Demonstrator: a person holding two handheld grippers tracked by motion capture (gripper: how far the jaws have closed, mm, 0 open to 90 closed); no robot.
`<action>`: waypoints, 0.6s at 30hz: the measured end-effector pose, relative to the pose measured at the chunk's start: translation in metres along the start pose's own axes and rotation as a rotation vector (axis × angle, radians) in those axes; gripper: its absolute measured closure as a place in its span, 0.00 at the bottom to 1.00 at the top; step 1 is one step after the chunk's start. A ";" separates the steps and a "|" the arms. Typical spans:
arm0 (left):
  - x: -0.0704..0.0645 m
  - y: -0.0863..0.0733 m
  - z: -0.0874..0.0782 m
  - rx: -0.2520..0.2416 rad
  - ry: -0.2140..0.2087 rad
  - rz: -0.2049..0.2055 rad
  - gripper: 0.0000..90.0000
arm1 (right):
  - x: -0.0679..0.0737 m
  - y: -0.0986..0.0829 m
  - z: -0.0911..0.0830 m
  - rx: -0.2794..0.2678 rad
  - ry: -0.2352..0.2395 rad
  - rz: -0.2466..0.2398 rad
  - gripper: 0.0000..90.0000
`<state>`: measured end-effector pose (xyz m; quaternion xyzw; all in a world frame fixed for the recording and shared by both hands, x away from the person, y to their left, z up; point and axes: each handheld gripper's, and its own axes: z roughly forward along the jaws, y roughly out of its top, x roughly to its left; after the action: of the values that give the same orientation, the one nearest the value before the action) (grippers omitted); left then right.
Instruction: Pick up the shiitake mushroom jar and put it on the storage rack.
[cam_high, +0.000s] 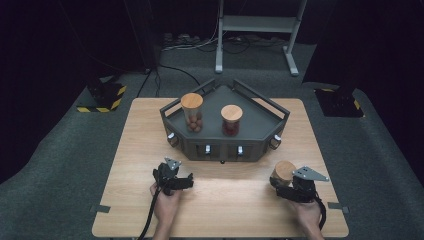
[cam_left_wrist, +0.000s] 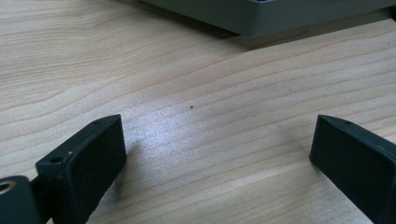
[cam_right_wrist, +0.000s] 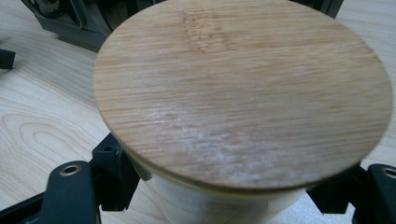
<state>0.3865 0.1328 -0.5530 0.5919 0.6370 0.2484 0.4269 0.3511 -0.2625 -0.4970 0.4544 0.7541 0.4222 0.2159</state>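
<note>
jar (cam_right_wrist: 243, 88) between right fingers (cam_right_wrist: 114, 175), near table edge (cam_high: 336, 210)

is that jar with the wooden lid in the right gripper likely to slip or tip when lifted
The jar looks smooth-walled, so it may slip in the right gripper, whose jaws stand at either side below the lid. That wide lid could catch on them. Upright and cylindrical, it would probably roll if tipped over.

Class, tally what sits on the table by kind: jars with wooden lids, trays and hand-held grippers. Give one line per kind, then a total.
Jars with wooden lids: 3
Grey tray: 1
Hand-held grippers: 2
Total: 6
</note>
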 end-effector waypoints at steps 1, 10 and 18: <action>0.000 0.000 0.000 0.000 0.000 0.000 0.04 | 0.000 0.001 0.000 -0.001 0.001 -0.001 0.28; 0.000 0.000 0.000 0.000 0.000 0.000 0.04 | 0.001 0.008 -0.004 -0.025 0.012 0.002 0.28; 0.000 0.000 0.000 -0.002 -0.003 -0.002 0.03 | 0.000 0.015 -0.006 -0.034 0.013 -0.004 0.28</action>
<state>0.3868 0.1325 -0.5532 0.5911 0.6368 0.2478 0.4286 0.3545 -0.2620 -0.4814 0.4463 0.7492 0.4374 0.2196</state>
